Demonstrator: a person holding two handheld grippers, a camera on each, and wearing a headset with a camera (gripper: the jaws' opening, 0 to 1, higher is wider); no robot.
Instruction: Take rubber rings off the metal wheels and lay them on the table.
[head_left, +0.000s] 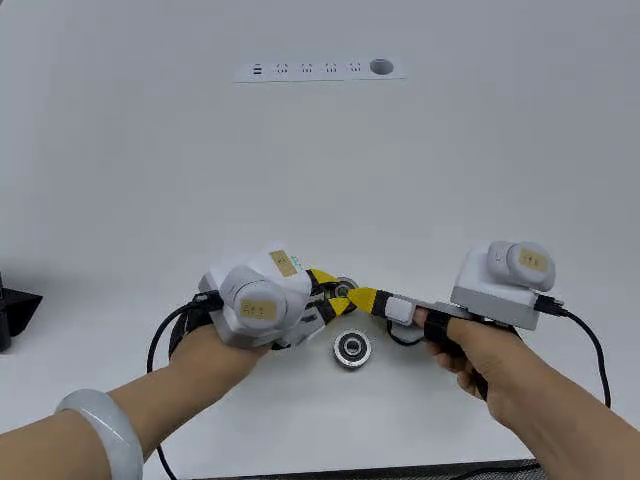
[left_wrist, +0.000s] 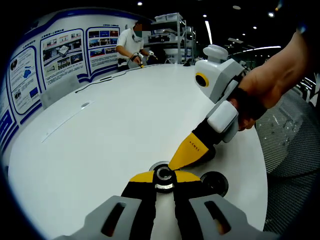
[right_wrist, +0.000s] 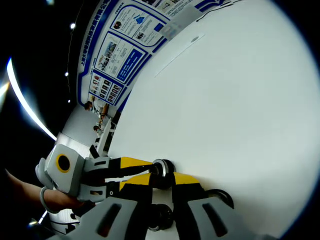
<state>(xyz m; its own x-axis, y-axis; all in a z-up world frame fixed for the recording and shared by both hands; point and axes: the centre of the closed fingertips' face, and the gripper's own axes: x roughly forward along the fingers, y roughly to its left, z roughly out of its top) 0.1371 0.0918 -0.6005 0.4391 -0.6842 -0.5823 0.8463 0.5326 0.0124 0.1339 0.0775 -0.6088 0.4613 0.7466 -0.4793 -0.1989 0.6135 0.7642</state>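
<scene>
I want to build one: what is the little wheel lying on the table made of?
The loose wheel looks like bright metal, since it glints silver. The dull black band around its middle is probably rubber.

The white surface (head_left: 300, 170) is plain and matte. A long white socket strip (head_left: 320, 69) lies flat at its far side. Near the front edge, one small metal wheel (head_left: 352, 348) with a dark ring around it lies flat. A black object (head_left: 15, 312) stands at the left edge, partly out of view.
</scene>
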